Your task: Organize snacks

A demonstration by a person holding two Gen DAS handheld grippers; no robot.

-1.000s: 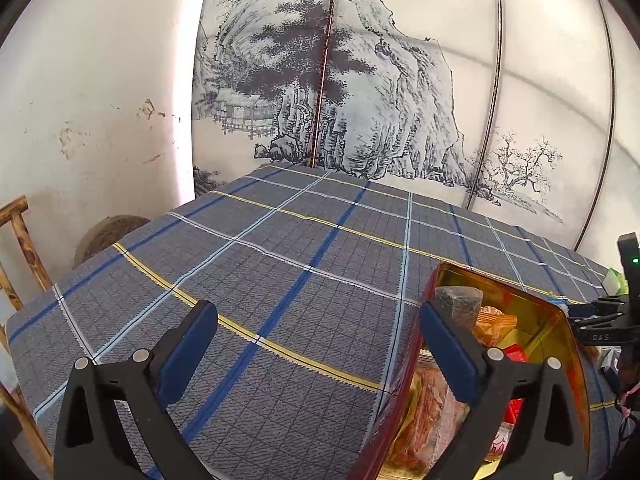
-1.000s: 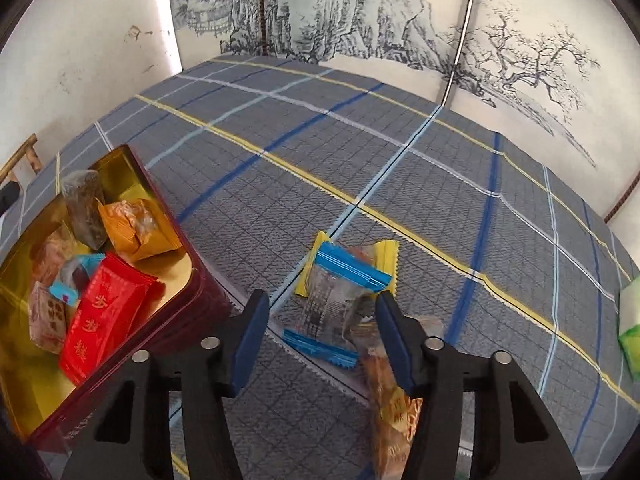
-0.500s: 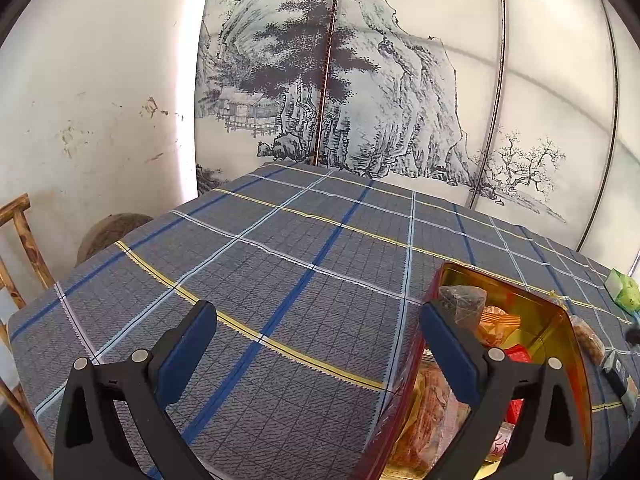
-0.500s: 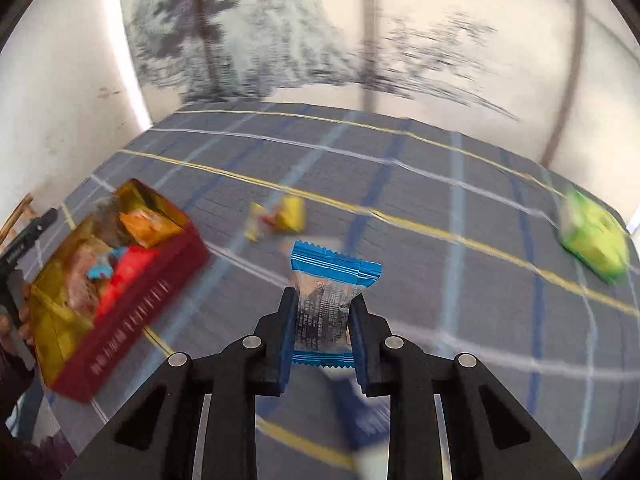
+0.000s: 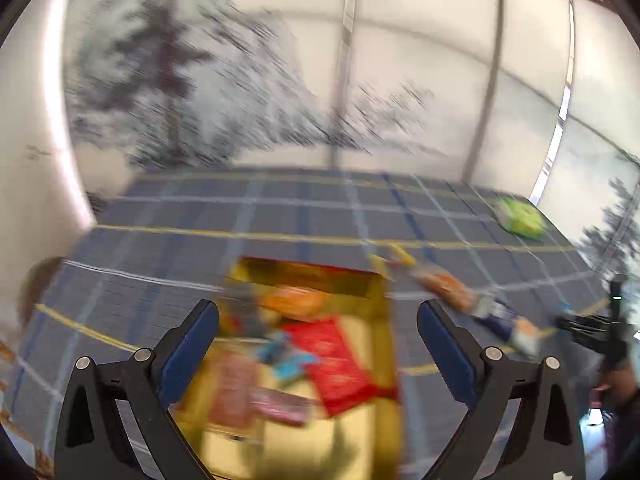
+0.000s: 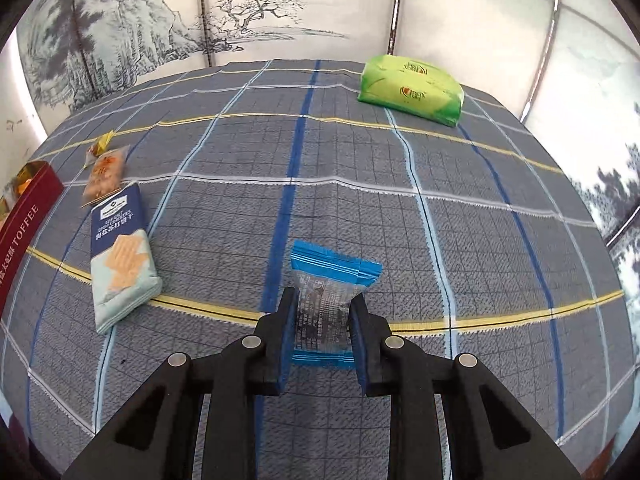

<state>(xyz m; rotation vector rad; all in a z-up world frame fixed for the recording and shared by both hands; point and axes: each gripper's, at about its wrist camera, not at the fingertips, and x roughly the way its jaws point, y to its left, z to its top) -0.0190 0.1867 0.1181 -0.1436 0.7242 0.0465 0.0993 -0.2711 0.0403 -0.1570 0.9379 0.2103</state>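
The right tool [image 6: 322, 322] is clamped on a blue-edged clear snack packet [image 6: 326, 304], which is held upright between the blue pads [image 6: 286, 330] just above the counter [image 6: 440, 168], so that's one snack off the checked cloth. Further out to the left, a navy cracker packet [image 6: 120, 250] is laid flat on the cloth, and just past it an orange-printed clear packet [image 6: 104, 174] and a small yellow wrapper [image 6: 102, 144] are found near the red toffee tin [image 6: 24, 220] at the frame edge. A green pack [image 6: 412, 88] is parked well apart at the far right side. The left tool [image 5: 318, 334] is spread wide with nothing between its pads, and it's hung over the open tin [image 5: 380, 360]; the gold inside is filled with a red packet [image 5: 332, 356], an orange one [image 5: 298, 302] and some others, but everything there is badly blurred so details can't be made out.
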